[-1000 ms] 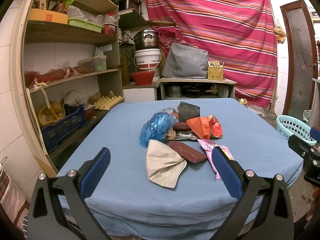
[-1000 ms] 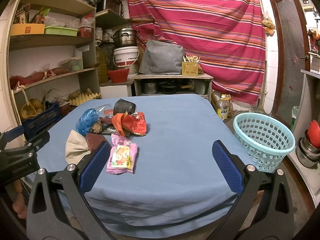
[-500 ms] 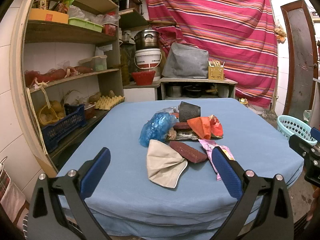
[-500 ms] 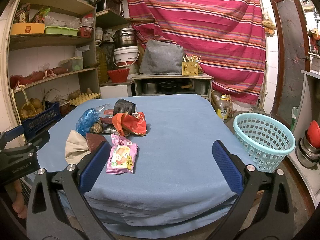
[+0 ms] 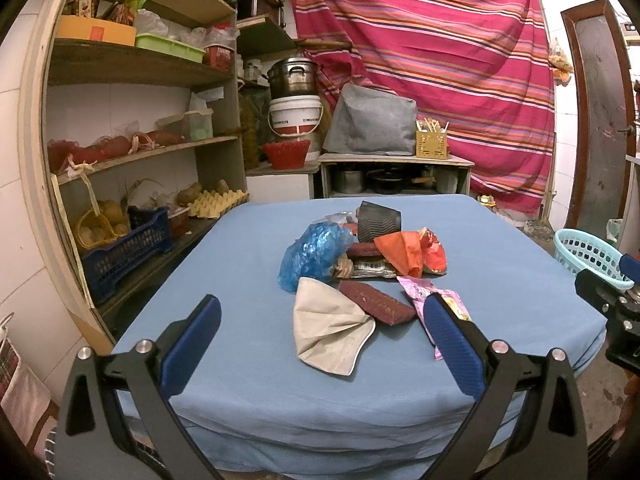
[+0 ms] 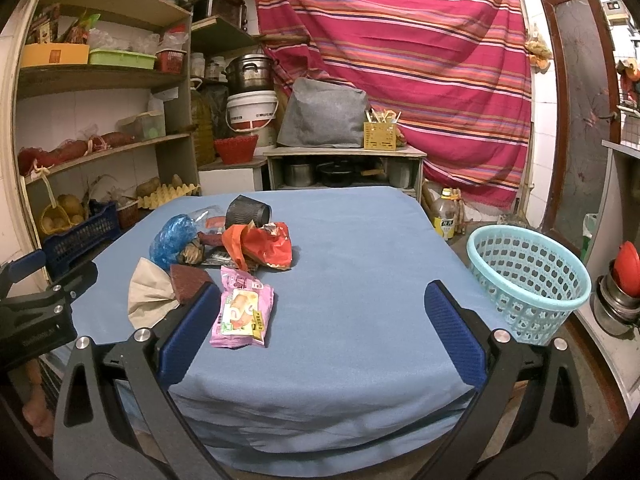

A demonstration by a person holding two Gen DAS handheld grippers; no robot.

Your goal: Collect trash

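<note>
- Our left gripper (image 5: 320, 344) hangs above the near edge of the blue-covered table (image 5: 500, 280), jaws spread wide and holding nothing.
- Our right gripper (image 6: 316, 332) is likewise wide apart and empty, over the same near edge.
- The trash sits in a heap near the table's middle, at 12 o'clock from the left gripper and 11 o'clock from the right.
- At the front of the heap lies a beige paper wrapper (image 5: 328, 332), touching a dark red flat packet (image 5: 376, 304).
- A pink snack packet (image 6: 242, 308) lies just beside the right gripper's left finger.
- Behind these we see a blue plastic bag (image 5: 316, 252), an orange-red wrapper (image 5: 412, 250) and a black cup (image 5: 378, 222) on its side.
- A light blue basket (image 6: 528, 276) stands off the table at 2 o'clock from the right gripper.
</note>
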